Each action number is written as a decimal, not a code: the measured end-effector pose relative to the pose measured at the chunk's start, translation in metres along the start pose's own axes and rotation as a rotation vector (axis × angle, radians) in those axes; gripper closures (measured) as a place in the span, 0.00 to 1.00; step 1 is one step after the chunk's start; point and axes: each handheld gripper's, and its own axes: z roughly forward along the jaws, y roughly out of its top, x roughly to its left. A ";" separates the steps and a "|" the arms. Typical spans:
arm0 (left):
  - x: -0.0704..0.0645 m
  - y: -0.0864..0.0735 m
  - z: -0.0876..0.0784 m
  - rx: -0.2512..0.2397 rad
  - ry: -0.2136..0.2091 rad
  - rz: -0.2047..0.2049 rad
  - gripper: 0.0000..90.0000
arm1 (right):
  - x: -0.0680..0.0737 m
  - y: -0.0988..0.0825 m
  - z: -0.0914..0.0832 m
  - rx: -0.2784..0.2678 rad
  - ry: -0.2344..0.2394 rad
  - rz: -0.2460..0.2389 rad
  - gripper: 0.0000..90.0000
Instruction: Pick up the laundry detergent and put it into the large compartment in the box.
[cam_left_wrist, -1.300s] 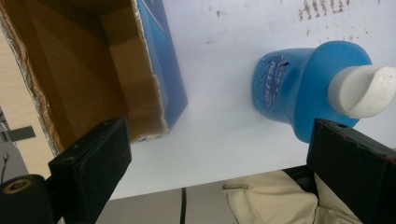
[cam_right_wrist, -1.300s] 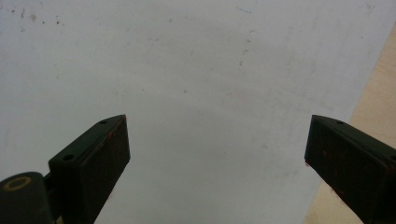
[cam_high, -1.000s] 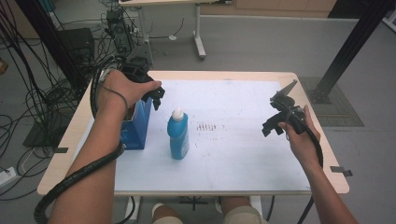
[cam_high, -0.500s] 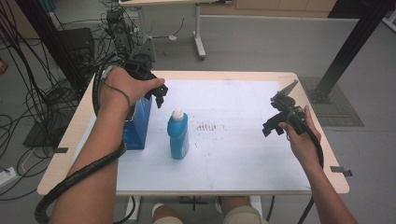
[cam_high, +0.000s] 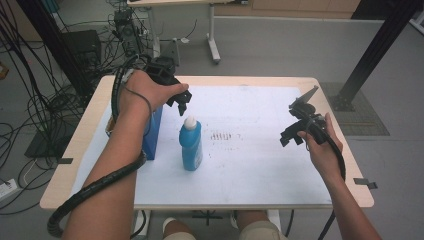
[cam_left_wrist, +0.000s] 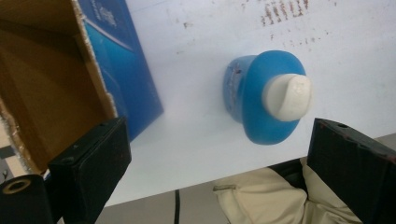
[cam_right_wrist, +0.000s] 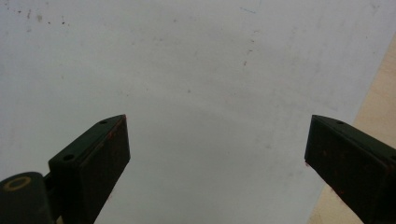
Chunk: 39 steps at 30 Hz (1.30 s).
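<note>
A blue bottle (cam_high: 191, 145) with a white cap (cam_high: 190, 122) stands upright on the white sheet (cam_high: 250, 150) left of the middle. My left gripper (cam_high: 181, 103) hovers open just above and behind that cap. From above, the left gripper view shows the bottle (cam_left_wrist: 261, 105) and its cap (cam_left_wrist: 287, 97) between my wide-apart jaws, nearer the right one. An open blue carton (cam_high: 152, 132) stands left of the bottle, its brown inside (cam_left_wrist: 42, 79) visible. My right gripper (cam_high: 292, 135) is held open above the right part of the sheet (cam_right_wrist: 196, 74) with nothing between its jaws.
Faint reddish marks (cam_high: 223, 136) sit on the sheet right of the bottle. The wooden table edge (cam_high: 350, 150) runs along the right. Cables and equipment (cam_high: 75, 50) crowd the floor at the back left, and a black post (cam_high: 375, 50) rises at the back right.
My left gripper has moved right from above the carton to above the bottle's cap. The right gripper has barely moved.
</note>
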 end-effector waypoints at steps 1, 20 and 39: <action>0.000 0.000 0.000 0.000 0.000 0.000 0.08 | 0.000 0.000 0.000 0.001 0.001 0.000 0.07; -0.030 0.014 0.011 0.006 -0.009 0.037 0.08 | -0.002 -0.004 -0.001 -0.006 0.006 0.004 0.07; -0.042 0.024 0.023 0.013 -0.013 0.053 0.07 | -0.008 -0.007 0.001 -0.001 0.014 0.013 0.07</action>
